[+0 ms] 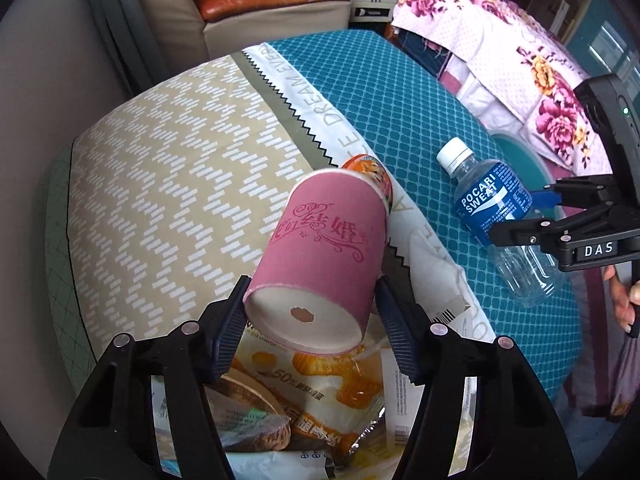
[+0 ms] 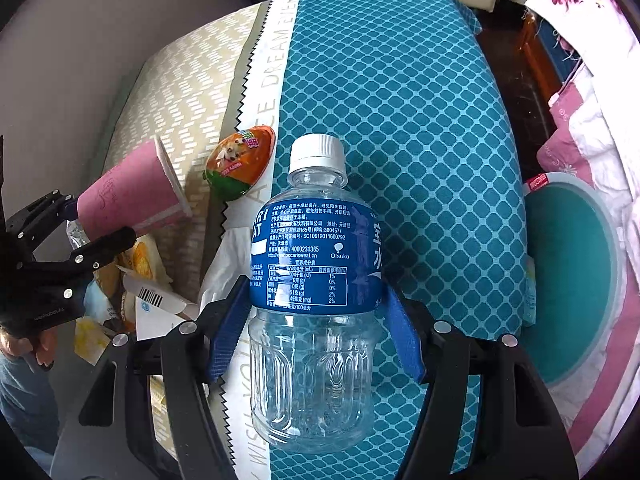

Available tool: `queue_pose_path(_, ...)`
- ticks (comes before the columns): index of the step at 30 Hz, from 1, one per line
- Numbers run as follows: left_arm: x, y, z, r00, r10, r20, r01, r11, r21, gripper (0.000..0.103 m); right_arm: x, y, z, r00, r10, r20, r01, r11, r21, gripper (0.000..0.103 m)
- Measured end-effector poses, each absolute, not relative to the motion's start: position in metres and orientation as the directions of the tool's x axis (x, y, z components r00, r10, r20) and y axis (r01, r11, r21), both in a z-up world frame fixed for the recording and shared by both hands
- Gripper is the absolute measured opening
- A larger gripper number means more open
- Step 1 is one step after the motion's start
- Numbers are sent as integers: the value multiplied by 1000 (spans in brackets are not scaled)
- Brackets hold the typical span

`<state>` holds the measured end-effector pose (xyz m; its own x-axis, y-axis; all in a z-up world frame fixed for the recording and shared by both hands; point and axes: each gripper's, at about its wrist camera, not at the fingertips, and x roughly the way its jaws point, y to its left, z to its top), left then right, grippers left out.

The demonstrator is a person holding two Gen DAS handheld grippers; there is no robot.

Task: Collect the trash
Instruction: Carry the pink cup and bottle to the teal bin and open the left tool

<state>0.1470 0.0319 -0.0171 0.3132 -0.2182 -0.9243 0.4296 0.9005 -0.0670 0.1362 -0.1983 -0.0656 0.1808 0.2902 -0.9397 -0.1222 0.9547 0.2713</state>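
Observation:
A pink paper cup (image 1: 320, 248) lies tilted between the pads of my left gripper (image 1: 310, 300), base toward the camera and rim pointing away. In the right wrist view the same cup (image 2: 128, 196) hangs in that gripper (image 2: 96, 220) above a heap of wrappers. My right gripper (image 2: 316, 296) is shut on an empty clear Pocari Sweat bottle (image 2: 316, 260) with a blue label and white cap; its blue pads press the label on both sides. From the left wrist view the bottle (image 1: 492, 200) sits in the right gripper (image 1: 520, 216) at the right.
An orange jelly cup (image 2: 240, 164) lies on the patterned cloth (image 2: 400, 120) behind the pink cup. Snack wrappers (image 1: 320, 392) and a white tissue (image 2: 228, 264) are piled below the left gripper. A round teal stool (image 2: 572, 280) and a floral blanket (image 1: 500, 48) lie to the right.

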Motion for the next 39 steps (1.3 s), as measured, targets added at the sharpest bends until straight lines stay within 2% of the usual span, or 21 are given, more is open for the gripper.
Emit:
queue_pose_path(5,127,44,-7,324,-261,-909,387,914,-124,64,122,-206,-53,210,319,-924,-109,947,302,62)
queue_pose_path(26,78,35,39,422,-290,-859,338,929,-148,63,76,-256,-27,308,382,-871,-27,919,393,62)
queue_pose_path(39,82,-64,45,395,-365,-843,470,869,-155,60,67,-336,2,452,346,-822,92,899,429,62)
